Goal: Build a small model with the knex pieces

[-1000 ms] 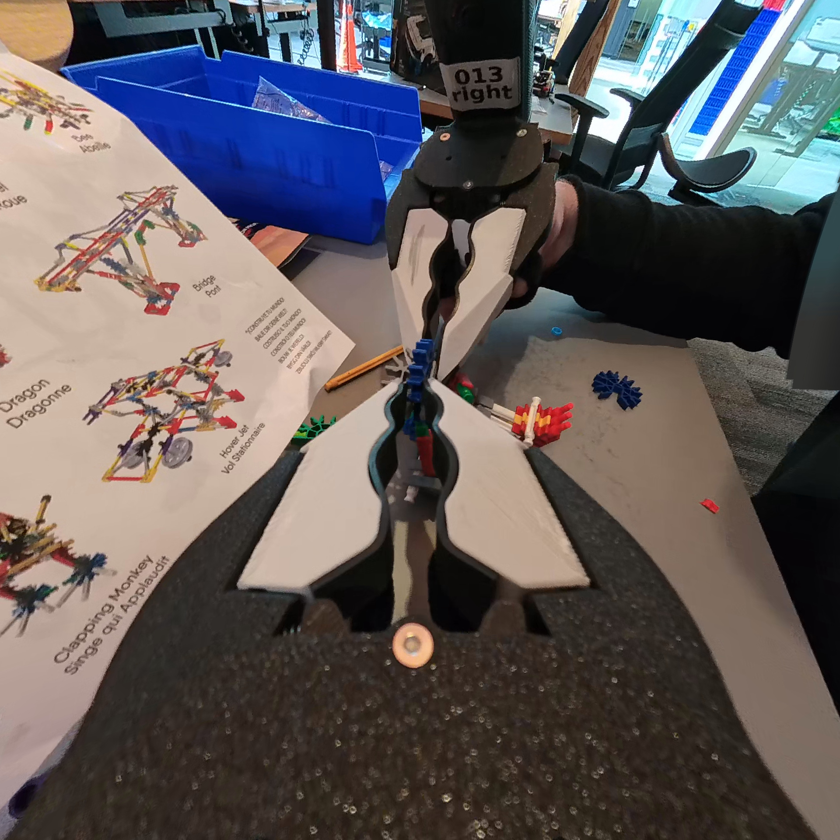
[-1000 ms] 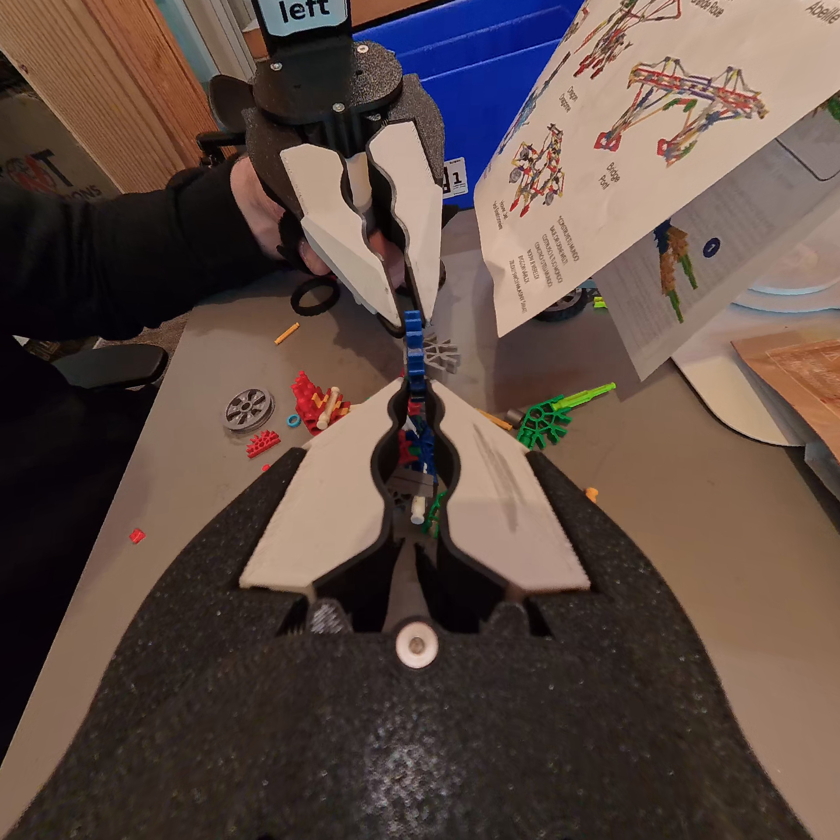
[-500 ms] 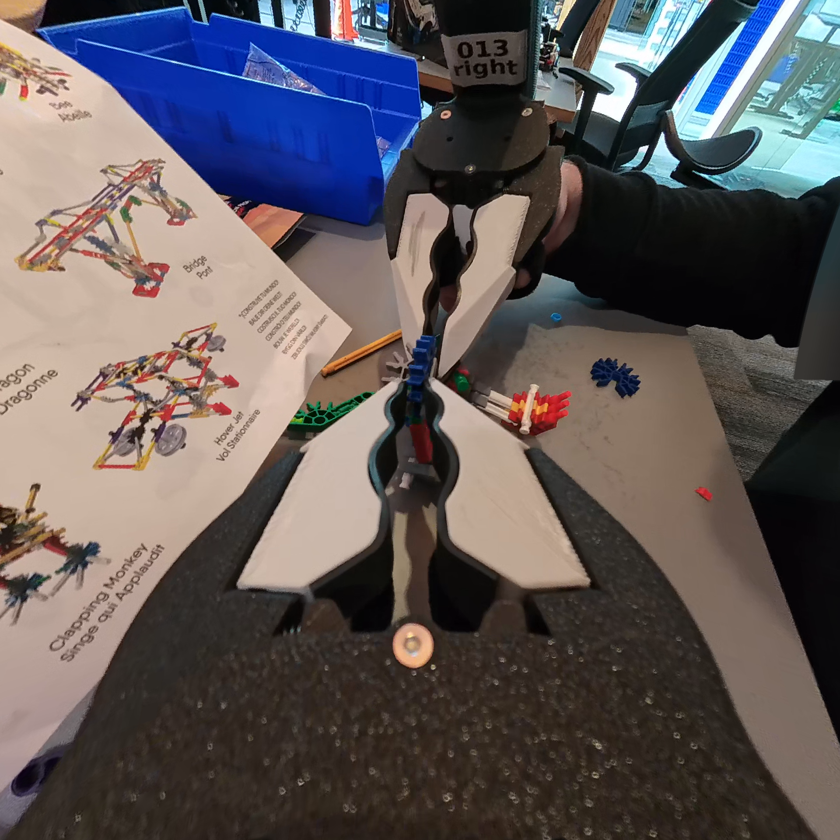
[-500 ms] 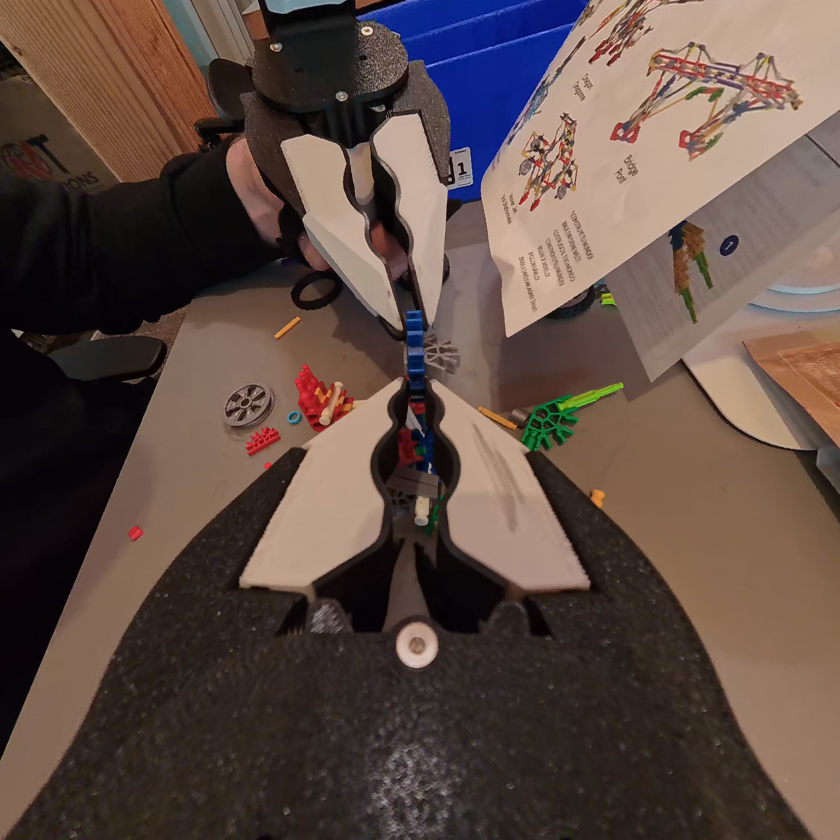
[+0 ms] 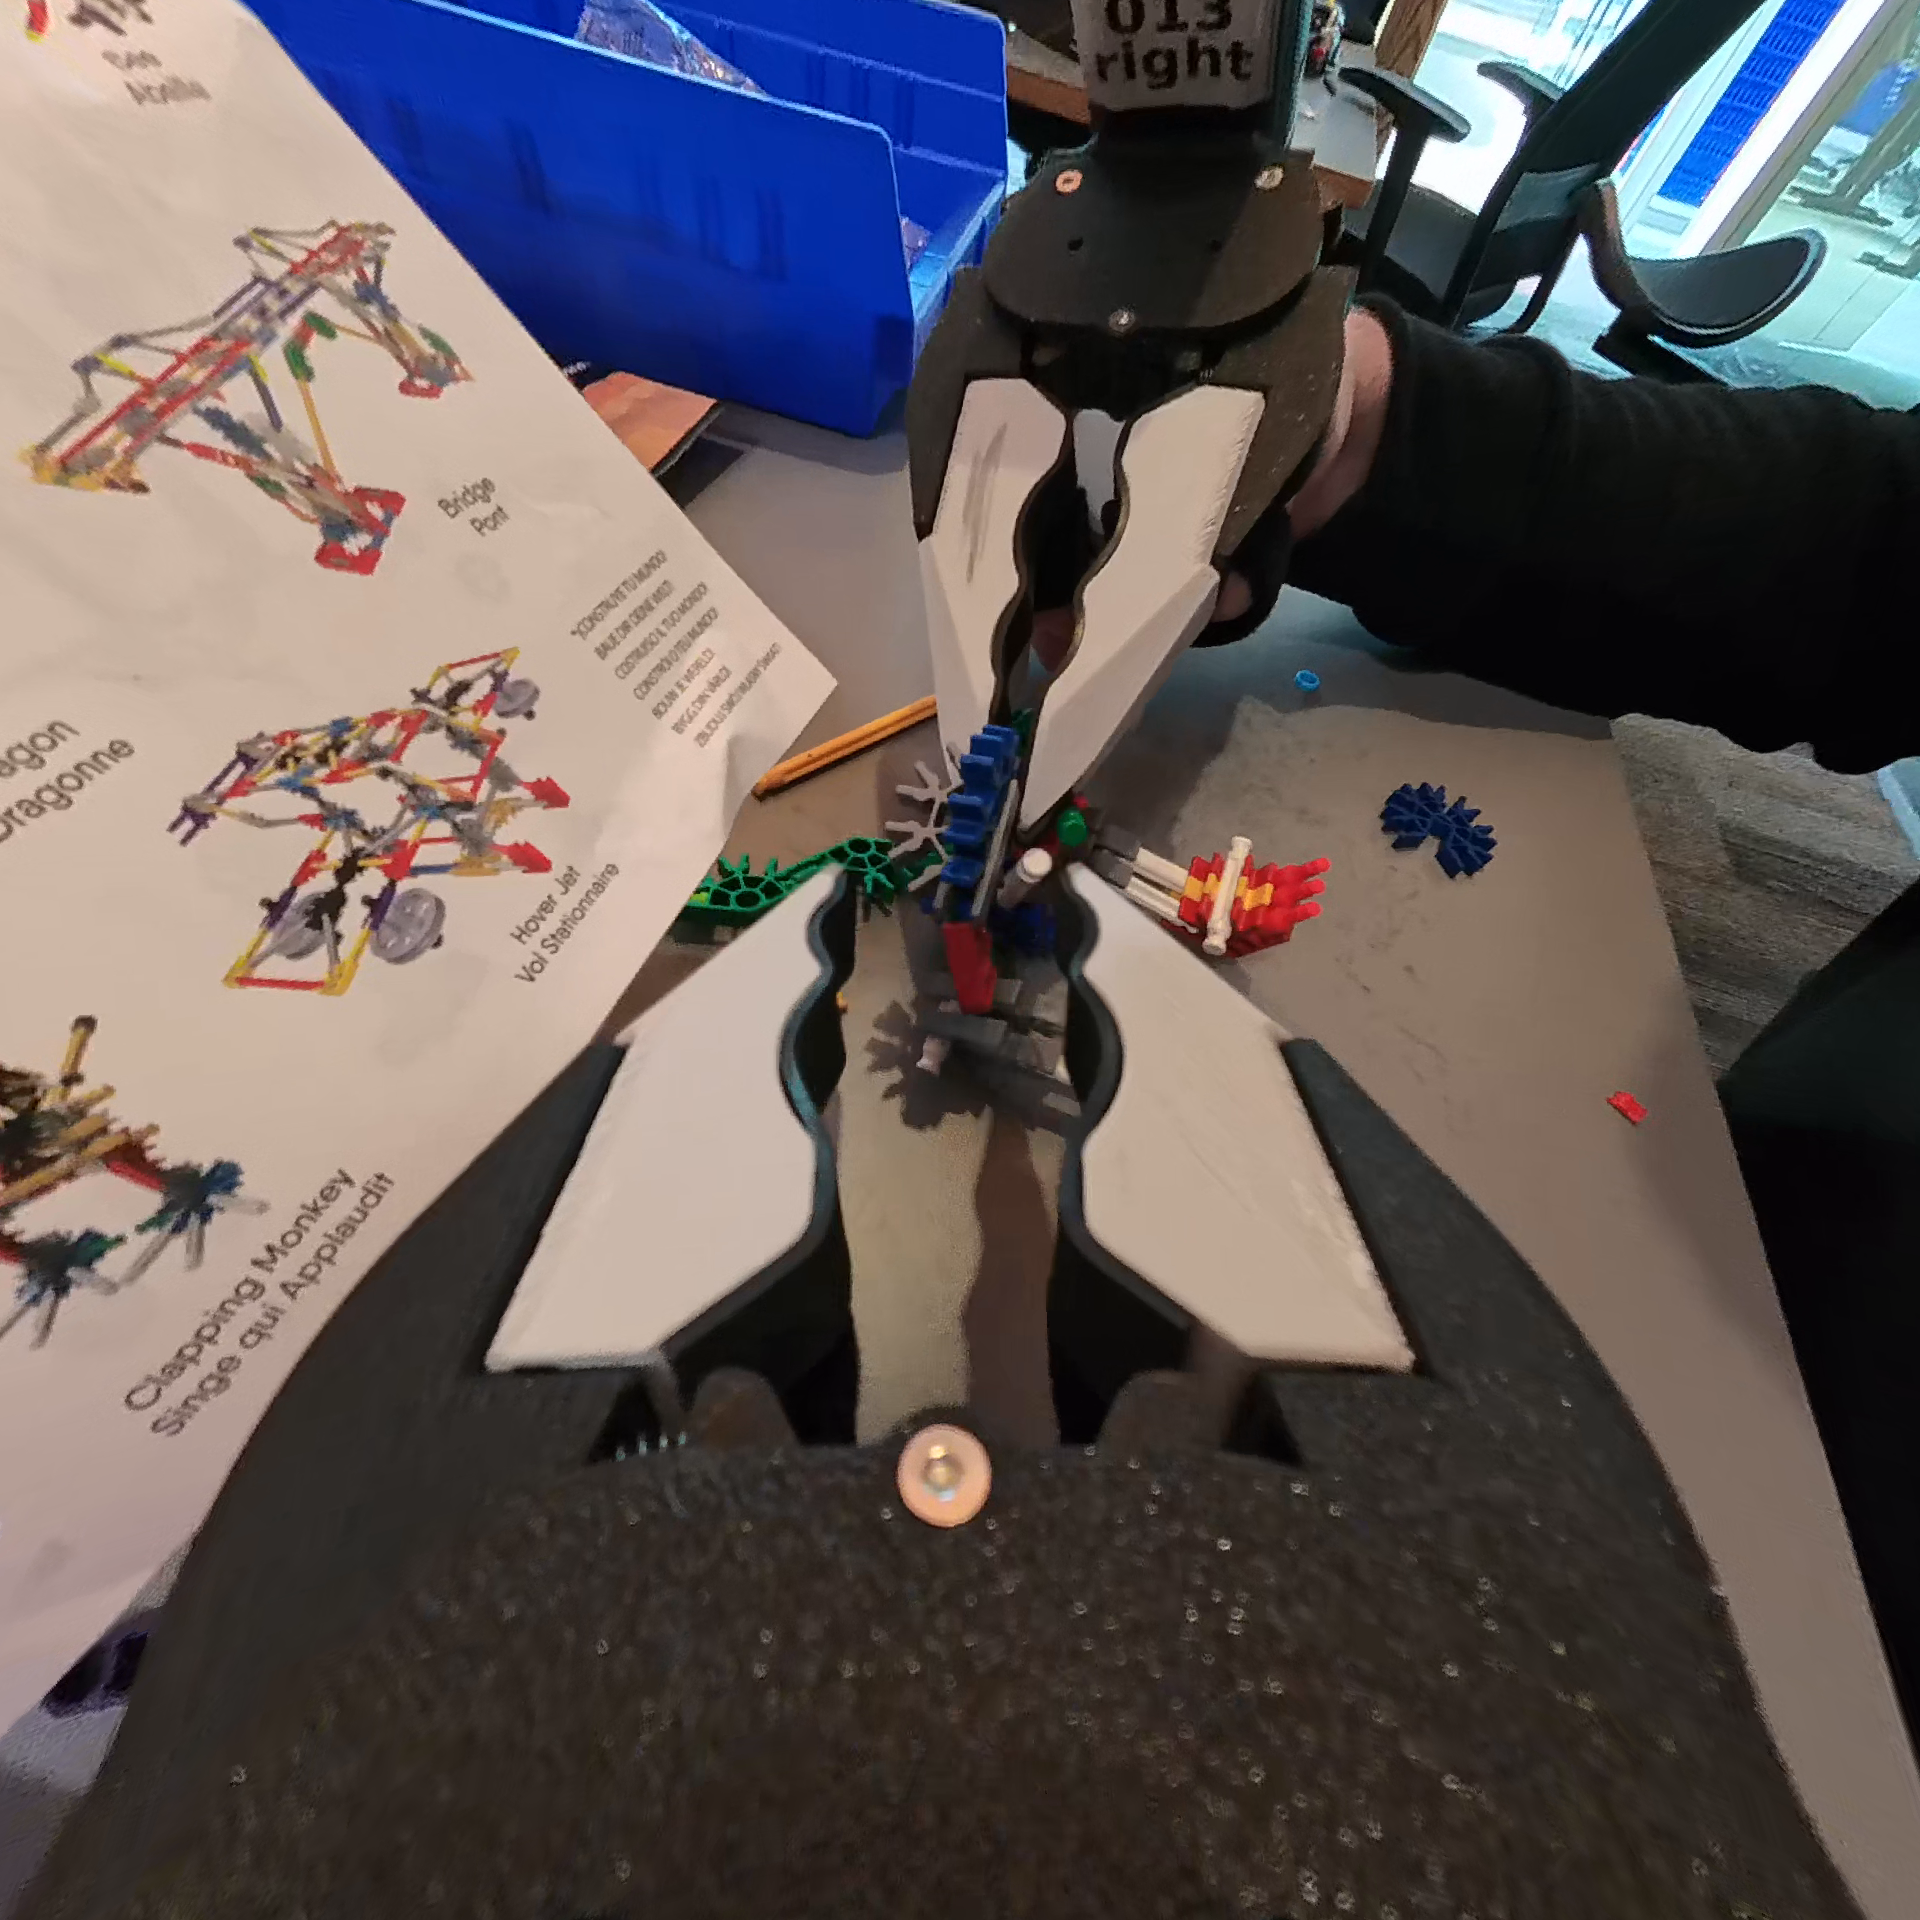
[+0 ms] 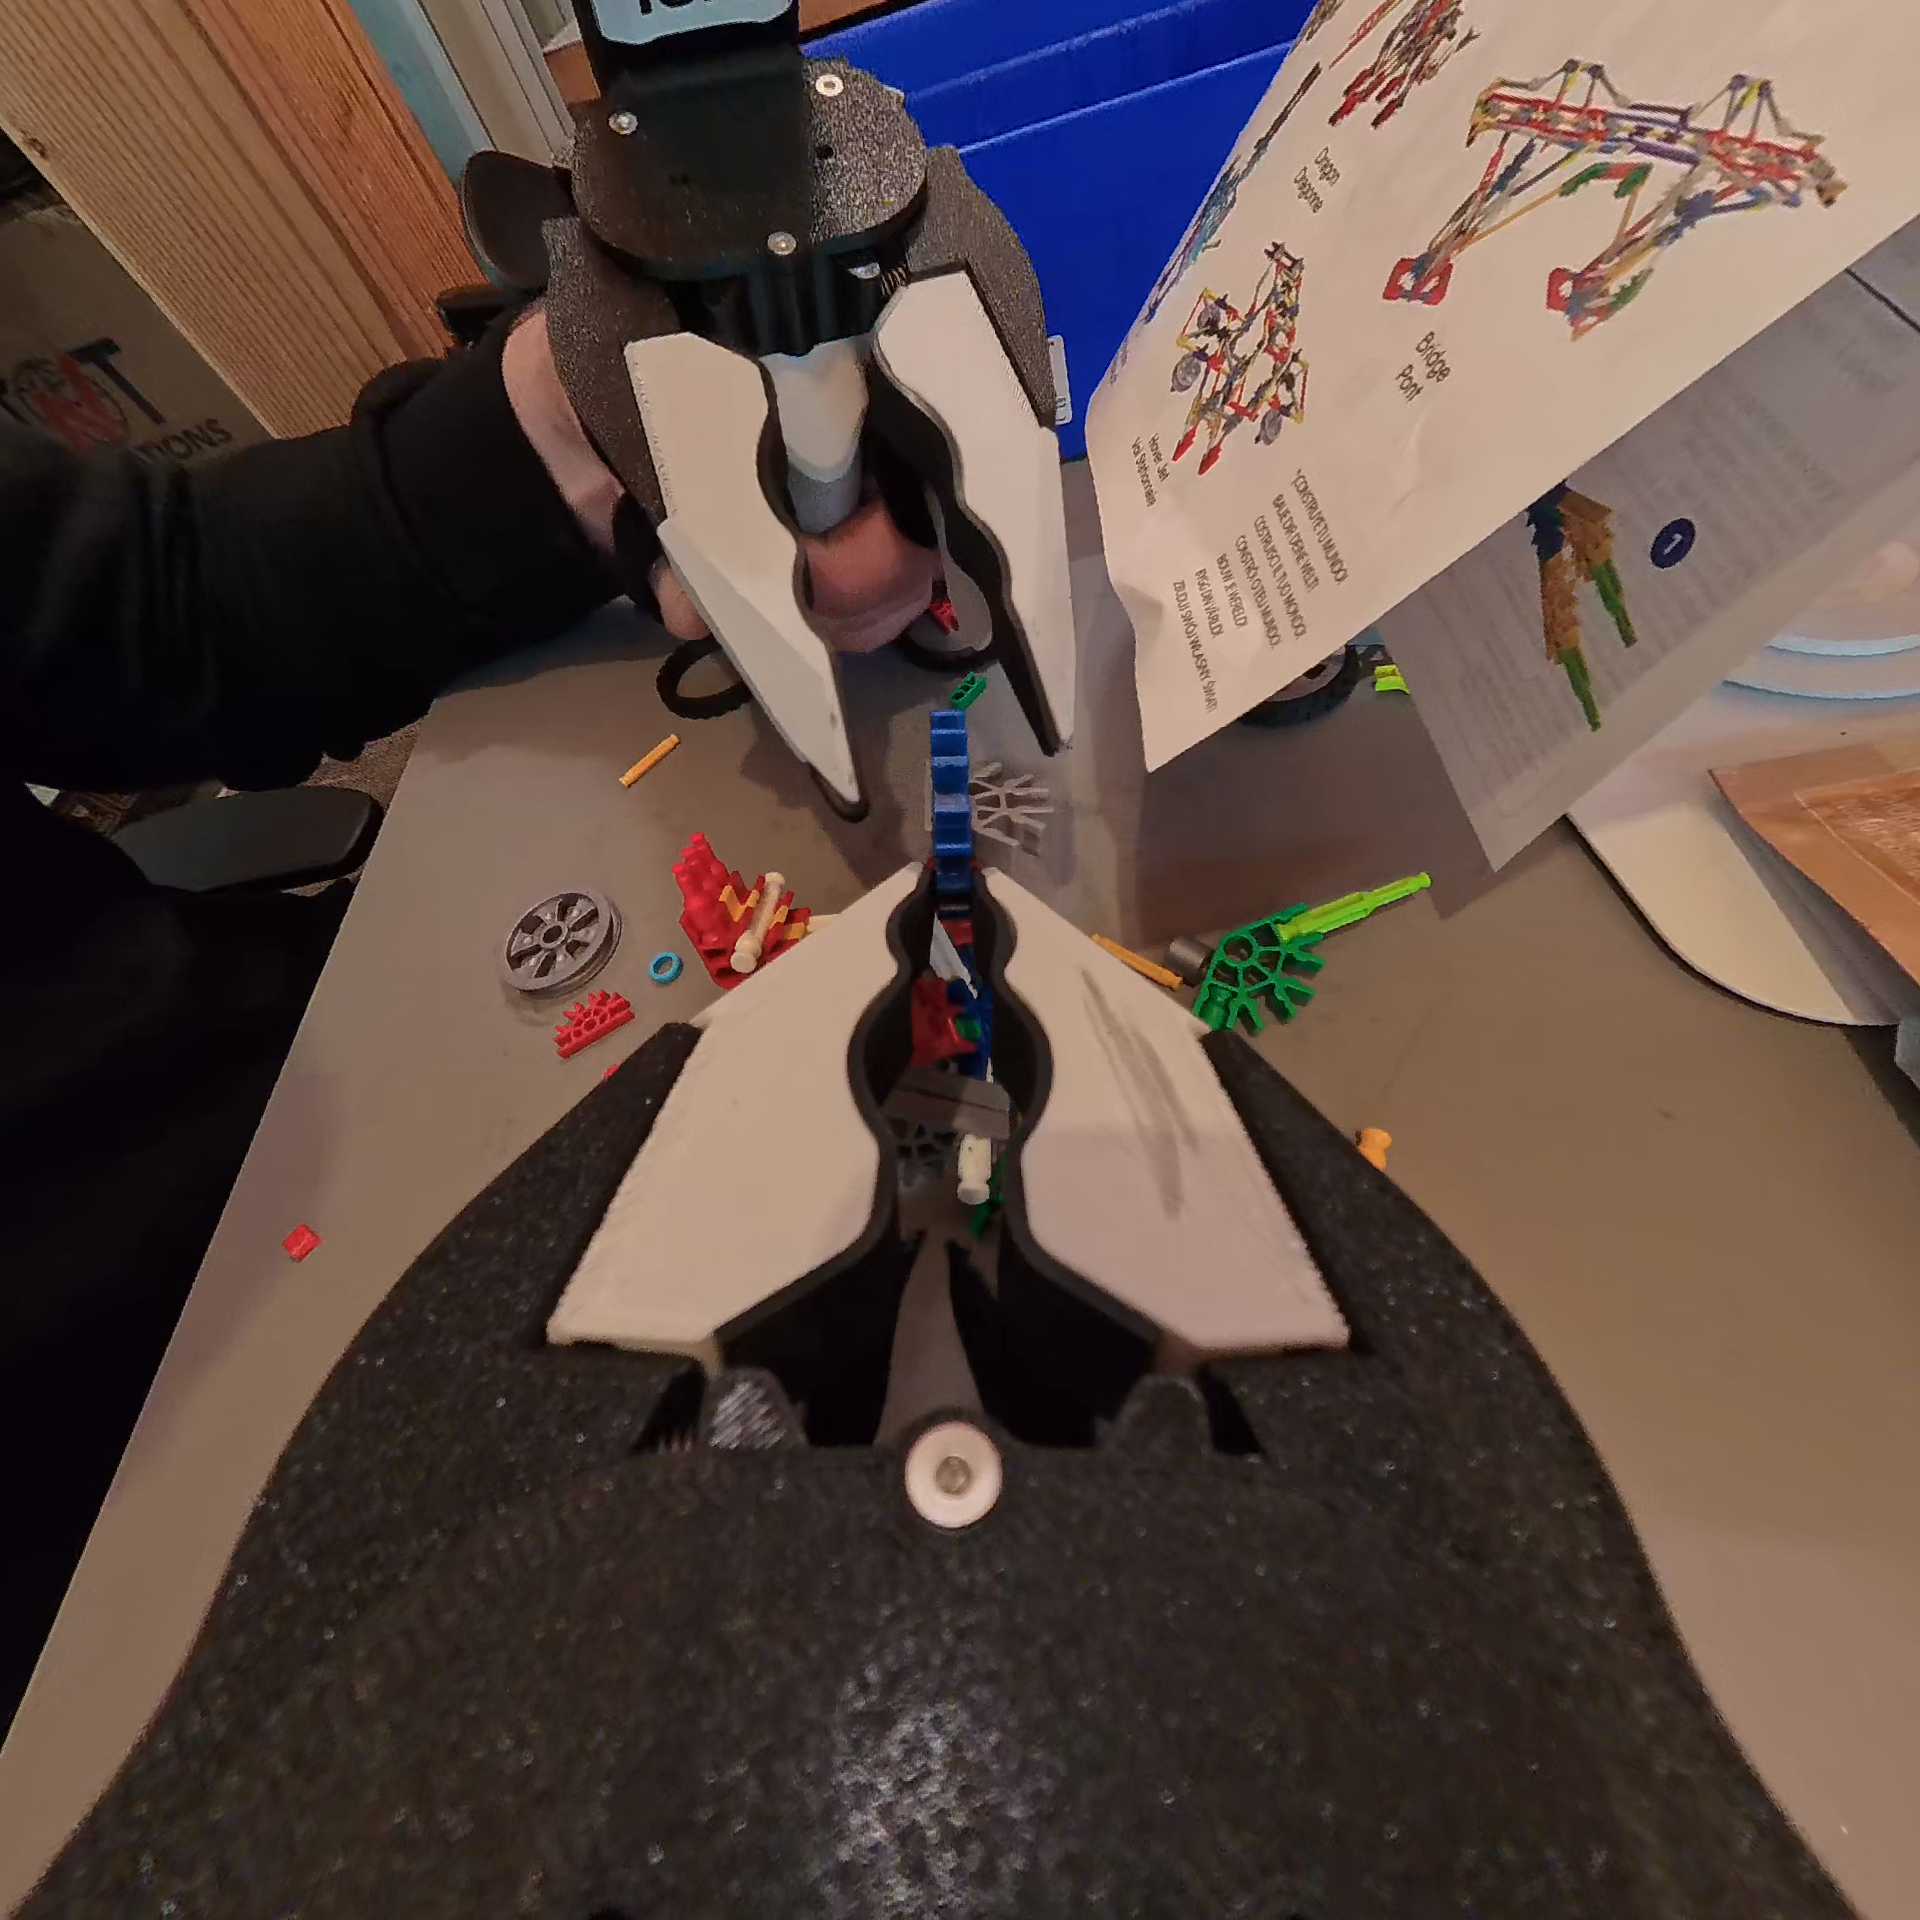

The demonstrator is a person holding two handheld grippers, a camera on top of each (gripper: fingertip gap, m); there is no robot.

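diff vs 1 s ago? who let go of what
The left tool opened and let go of the blue toothed piece; its fingers now stand apart on either side of it. The right tool stays shut on the blue toothed piece, holding the small assembly. The red connector cluster, green connector, grey wheel and instruction sheet stayed put.

A grey table fills the foreground, with blue storage bins standing at its far edge. Beyond it, black office chairs sit before bright glazed walls, while a wood-panelled wall rises on the other side.
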